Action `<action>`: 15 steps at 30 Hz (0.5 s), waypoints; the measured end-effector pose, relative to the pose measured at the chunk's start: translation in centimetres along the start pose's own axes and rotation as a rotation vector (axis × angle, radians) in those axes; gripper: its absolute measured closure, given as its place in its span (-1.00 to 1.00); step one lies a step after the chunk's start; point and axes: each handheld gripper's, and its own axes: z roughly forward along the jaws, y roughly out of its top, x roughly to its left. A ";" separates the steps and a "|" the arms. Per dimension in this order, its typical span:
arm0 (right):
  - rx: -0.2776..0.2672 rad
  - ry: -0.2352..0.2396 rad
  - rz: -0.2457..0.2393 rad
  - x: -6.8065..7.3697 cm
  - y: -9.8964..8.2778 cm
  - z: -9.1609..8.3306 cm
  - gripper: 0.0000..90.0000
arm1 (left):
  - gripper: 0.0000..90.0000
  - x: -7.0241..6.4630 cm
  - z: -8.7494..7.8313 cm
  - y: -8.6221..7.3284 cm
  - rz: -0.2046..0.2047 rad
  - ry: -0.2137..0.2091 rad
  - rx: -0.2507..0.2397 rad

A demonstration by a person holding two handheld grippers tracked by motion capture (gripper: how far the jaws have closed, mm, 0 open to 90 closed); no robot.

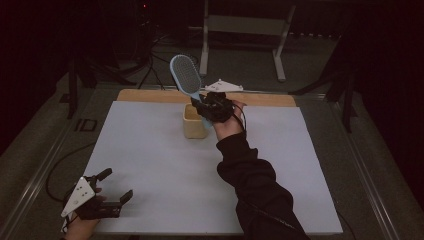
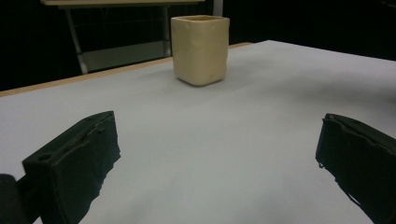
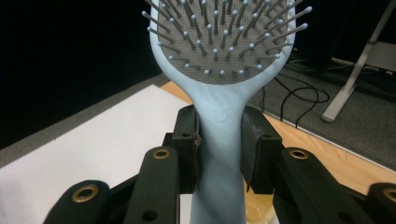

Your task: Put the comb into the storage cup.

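**Right gripper holding hairbrush over the cup**

Currently the right gripper (image 1: 202, 107) is gripping the light-blue hairbrush (image 1: 186, 75) by its handle, fingers (image 3: 189, 149) clamped on both sides. Brush's long axis is running up and slightly tilted, bristle head on top, handle end just above the beige cup (image 1: 194, 121) on the white tabletop (image 1: 165, 165). Left gripper (image 1: 116, 187) is resting wide open and empty at the near left corner, well apart.

Cup (image 1: 194, 121) sole obstacle on white table (image 1: 160, 165); wide open surface between it and left gripper (image 1: 111, 186).
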 end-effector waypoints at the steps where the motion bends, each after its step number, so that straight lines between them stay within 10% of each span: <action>1: -0.005 0.005 0.001 -0.1 0.2 0.2 0.56 | -1.00 0.0 0.0 0.0 0.000 0.001 0.000; 15: -0.068 0.047 -0.020 -0.9 1.5 2.6 0.56 | -1.00 0.0 -0.1 0.0 -0.004 0.002 0.000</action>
